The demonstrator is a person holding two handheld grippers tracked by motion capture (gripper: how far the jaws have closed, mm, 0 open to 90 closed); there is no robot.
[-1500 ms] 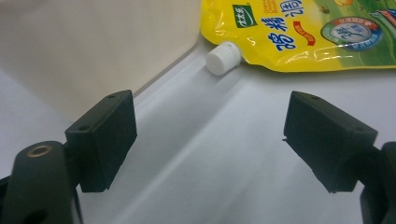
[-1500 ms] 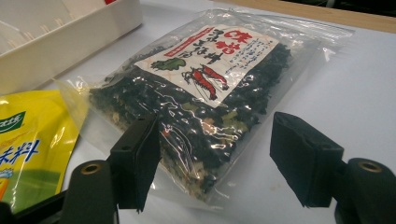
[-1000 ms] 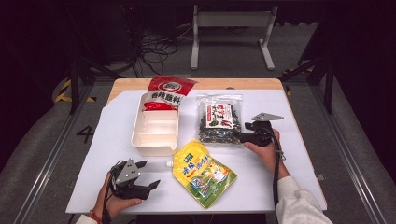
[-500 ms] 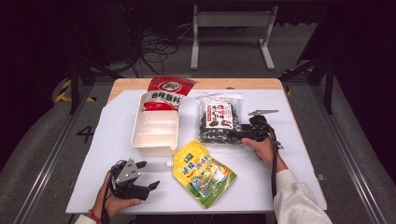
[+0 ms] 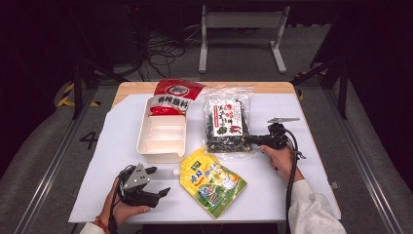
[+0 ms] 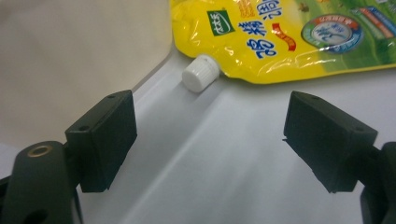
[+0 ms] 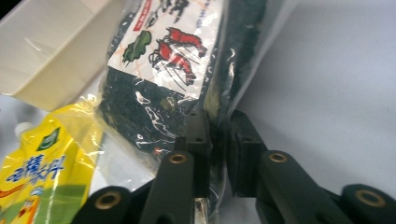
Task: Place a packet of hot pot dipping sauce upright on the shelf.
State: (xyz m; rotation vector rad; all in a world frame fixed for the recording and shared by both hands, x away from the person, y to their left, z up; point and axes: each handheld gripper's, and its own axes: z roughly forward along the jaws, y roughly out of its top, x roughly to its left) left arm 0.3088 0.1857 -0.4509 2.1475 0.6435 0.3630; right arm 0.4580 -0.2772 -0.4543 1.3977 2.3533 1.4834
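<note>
The right tool (image 5: 249, 140) sits at the counter's three o'clock side, and its jaws have just been closing. In the right gripper view they are pressed together on the clear edge of the seaweed bag (image 7: 163, 70), pinching the plastic between the two black pads. The right hand (image 5: 278, 157) grips the tool body from the six o'clock side, cable looping down past the sleeve.

The seaweed bag (image 5: 226, 124) lies flat, just past the counter's centre toward one o'clock, its printed label with red shrimp facing up. The tool bites it at its four o'clock corner.

At nine o'clock from the bag stands the white tray (image 5: 163, 134), its compartments bare. The red pouch (image 5: 171, 97) leans over the tray's twelve o'clock end, touching it.

Down at six o'clock from the tray lies the yellow pouch (image 5: 213, 181), flat, with its white cap (image 5: 176, 171) pointing toward nine o'clock. In the right gripper view that yellow pouch (image 7: 42, 163) overlaps the seaweed bag's near corner.

The left tool (image 5: 158, 181) rests at the counter's seven o'clock corner, held by the left hand (image 5: 119, 207). In the left gripper view its jaws stand spread wide with nothing between them, the white cap (image 6: 200, 78) ahead at twelve o'clock and well apart from both pads. The counter (image 5: 316, 165) is covered in a pale sheet.
</note>
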